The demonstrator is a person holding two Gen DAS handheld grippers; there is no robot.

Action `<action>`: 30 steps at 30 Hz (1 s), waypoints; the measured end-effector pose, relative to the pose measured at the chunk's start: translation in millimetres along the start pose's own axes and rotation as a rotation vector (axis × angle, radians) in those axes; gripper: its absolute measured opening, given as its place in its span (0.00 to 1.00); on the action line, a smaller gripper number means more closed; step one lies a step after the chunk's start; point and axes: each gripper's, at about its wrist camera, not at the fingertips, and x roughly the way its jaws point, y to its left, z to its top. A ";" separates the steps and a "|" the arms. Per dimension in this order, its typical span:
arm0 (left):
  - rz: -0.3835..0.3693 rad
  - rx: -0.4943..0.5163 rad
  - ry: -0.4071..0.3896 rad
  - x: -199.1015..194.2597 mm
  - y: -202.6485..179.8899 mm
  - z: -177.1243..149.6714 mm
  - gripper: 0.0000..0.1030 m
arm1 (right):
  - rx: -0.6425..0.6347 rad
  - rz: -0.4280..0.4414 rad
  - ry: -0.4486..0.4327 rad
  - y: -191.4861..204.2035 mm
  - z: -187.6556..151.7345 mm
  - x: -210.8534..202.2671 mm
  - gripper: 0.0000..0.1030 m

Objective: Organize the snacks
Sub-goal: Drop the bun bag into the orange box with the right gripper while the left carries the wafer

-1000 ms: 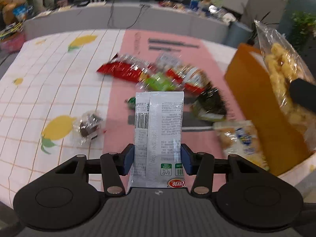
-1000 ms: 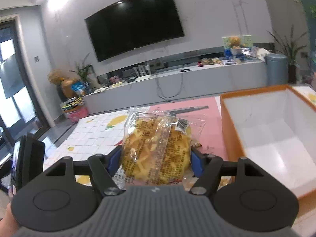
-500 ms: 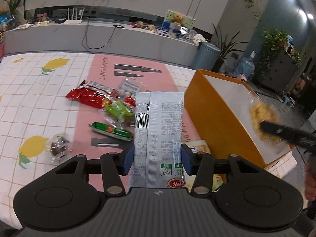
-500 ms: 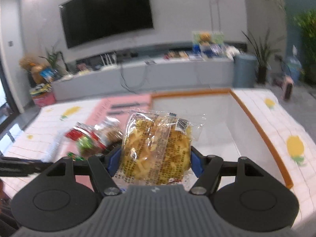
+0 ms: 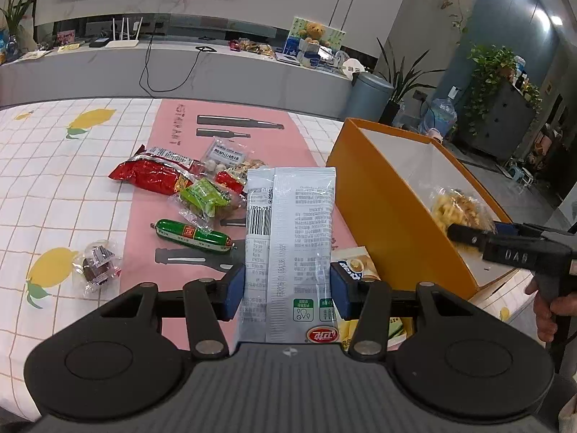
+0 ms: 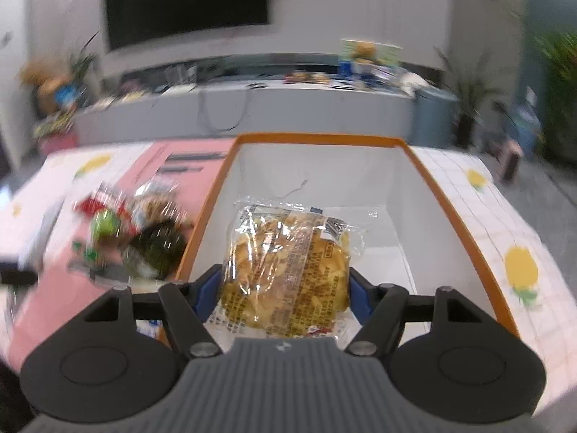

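My left gripper (image 5: 286, 290) is shut on a tall silver-white snack pouch (image 5: 290, 249) and holds it upright above the table, left of the orange box (image 5: 382, 216). My right gripper (image 6: 285, 290) is shut on a clear bag of yellow crisps (image 6: 288, 270) and holds it over the box's white inside (image 6: 375, 238). In the left wrist view the right gripper (image 5: 468, 232) and its bag (image 5: 456, 207) show over the box's near right side. Loose snacks lie on the pink mat: a red packet (image 5: 155, 171), a green packet (image 5: 203, 193), a green sausage (image 5: 193, 236).
A small dark wrapped sweet (image 5: 97, 265) lies on the lemon-print cloth at the left. A yellow-and-white packet (image 5: 355, 263) lies beside the box's near corner, partly hidden by my left gripper. A dark green packet (image 6: 158, 249) lies beside the box's left wall.
My right gripper has swung right and tipped down, carrying the crisps from beside the box to over its inside. My left gripper has lifted and pulled back with the pouch.
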 end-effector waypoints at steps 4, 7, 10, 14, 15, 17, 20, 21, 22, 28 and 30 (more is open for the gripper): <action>-0.003 0.008 0.002 0.0 -1.3 -1.1 0.55 | -0.036 0.029 -0.001 -6.7 -0.1 -0.4 0.72; -0.003 0.017 0.006 0.7 -3.4 -1.7 0.55 | 0.012 0.020 -0.023 -12.6 1.4 -2.7 0.94; -0.003 0.026 0.006 -0.3 -5.8 -2.2 0.55 | 0.072 0.021 -0.069 -20.4 6.7 -10.3 0.95; 0.004 0.026 0.025 -2.6 -16.8 -0.2 0.55 | 0.206 -0.009 -0.149 -36.4 9.4 -24.6 0.95; 0.007 0.029 0.029 -2.8 -22.0 1.8 0.55 | 0.240 -0.017 -0.175 -41.6 10.4 -29.5 0.96; 0.007 0.047 0.026 -4.9 -35.0 5.5 0.55 | 0.287 -0.027 -0.220 -48.5 12.1 -37.8 0.97; 0.006 0.078 0.022 -4.4 -59.0 14.4 0.55 | 0.343 -0.041 -0.272 -61.2 12.4 -50.7 0.97; 0.005 0.081 0.024 -2.6 -65.5 17.8 0.55 | 0.357 -0.049 -0.282 -63.7 11.9 -53.4 0.97; 0.000 0.085 0.026 -0.3 -75.6 22.9 0.55 | 0.368 -0.059 -0.291 -67.0 11.2 -56.9 0.97; -0.045 0.123 0.028 20.7 -131.3 41.6 0.55 | 0.421 -0.106 -0.342 -84.7 7.7 -75.2 0.97; -0.072 0.131 0.038 32.1 -149.4 46.3 0.55 | 0.460 -0.113 -0.362 -91.9 4.2 -81.8 0.97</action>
